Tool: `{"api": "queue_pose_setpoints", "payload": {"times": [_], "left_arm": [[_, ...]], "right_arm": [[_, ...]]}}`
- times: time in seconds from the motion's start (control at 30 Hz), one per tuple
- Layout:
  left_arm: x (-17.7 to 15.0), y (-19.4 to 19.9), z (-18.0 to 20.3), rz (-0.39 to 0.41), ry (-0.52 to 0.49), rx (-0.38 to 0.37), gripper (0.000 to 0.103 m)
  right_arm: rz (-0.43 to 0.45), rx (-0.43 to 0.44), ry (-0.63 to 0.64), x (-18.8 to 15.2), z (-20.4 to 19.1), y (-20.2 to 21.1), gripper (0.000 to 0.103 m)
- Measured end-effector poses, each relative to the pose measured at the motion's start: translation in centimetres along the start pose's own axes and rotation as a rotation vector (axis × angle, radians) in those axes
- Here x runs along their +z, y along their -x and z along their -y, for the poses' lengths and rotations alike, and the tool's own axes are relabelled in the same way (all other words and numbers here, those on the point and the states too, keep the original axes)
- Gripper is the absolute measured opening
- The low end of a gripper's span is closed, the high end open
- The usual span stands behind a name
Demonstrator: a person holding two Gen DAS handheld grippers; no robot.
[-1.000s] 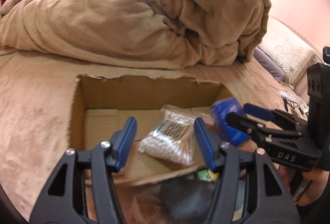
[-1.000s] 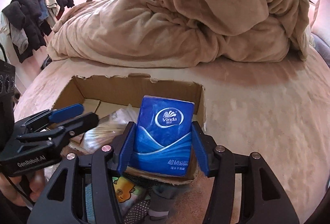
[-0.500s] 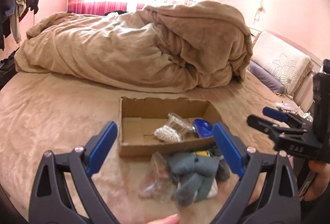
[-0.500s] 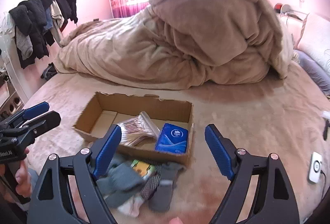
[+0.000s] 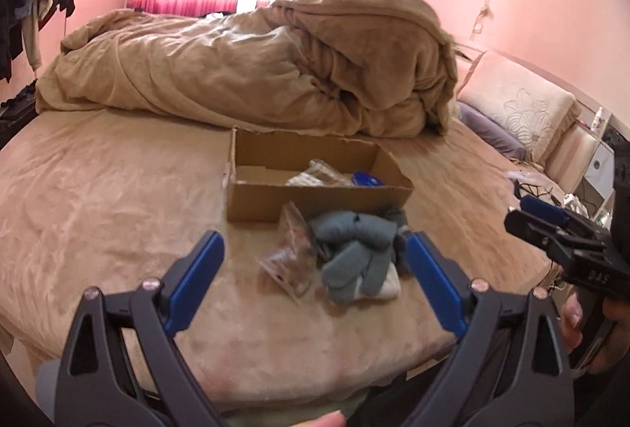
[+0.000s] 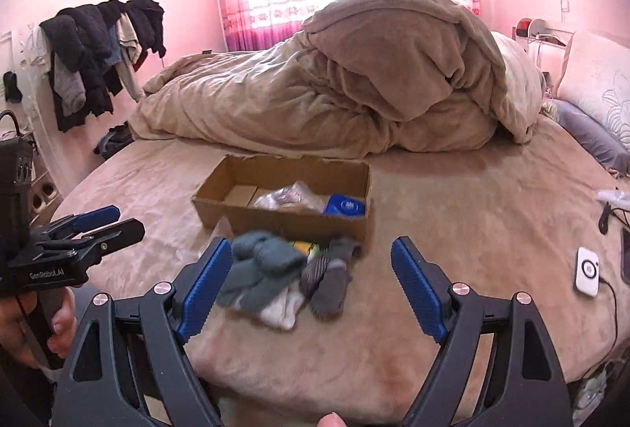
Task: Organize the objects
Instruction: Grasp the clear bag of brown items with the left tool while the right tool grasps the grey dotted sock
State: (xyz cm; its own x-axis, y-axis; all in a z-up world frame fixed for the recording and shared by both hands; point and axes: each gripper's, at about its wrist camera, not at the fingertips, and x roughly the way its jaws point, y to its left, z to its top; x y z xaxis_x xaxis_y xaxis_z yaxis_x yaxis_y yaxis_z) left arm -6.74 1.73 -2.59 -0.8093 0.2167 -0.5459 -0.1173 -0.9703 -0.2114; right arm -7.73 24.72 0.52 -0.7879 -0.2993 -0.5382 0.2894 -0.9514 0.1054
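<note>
An open cardboard box [image 5: 252,204] [image 6: 220,208] sits on the bed. Inside lie a clear bag of cotton swabs [image 5: 315,176] [image 6: 287,196] and a blue Vinda tissue pack [image 5: 368,179] [image 6: 345,206]. In front of the box lie grey socks [image 5: 354,250] [image 6: 260,265], a white sock [image 6: 279,311], darker striped socks [image 6: 327,277] and a clear plastic bag [image 5: 291,257]. My left gripper [image 5: 315,287] is open and empty, pulled back above the bed's near edge. My right gripper [image 6: 311,289] is open and empty, also pulled back from the pile.
A heaped tan duvet [image 5: 256,73] [image 6: 354,84] lies behind the box. Pillows [image 5: 519,108] are at the right. A white charger with cable [image 6: 587,271] lies on the bed at the right. Clothes hang on a rack [image 6: 98,45] at the left.
The right gripper let go of the tissue pack, which now lies in the box. Both grippers opened wide and drew back and up from the box.
</note>
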Motion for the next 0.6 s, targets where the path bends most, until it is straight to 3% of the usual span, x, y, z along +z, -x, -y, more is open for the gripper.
{"api": "queue_pose_setpoints", "payload": {"times": [0.23,0.6], "left_arm": [[-3.3,-1.7,-0.3,-0.058,-0.007,0.028,0.095],[-2.9,-6.3,-1.5,-0.13,-0.057,0.068,0.094]], "right_arm": [[-0.061,0.003,-0.022,-2.7,1.2,-1.3,0.086],[-0.125,-0.014,-0.028,-3.7,2.5,-5.8,0.086]]}}
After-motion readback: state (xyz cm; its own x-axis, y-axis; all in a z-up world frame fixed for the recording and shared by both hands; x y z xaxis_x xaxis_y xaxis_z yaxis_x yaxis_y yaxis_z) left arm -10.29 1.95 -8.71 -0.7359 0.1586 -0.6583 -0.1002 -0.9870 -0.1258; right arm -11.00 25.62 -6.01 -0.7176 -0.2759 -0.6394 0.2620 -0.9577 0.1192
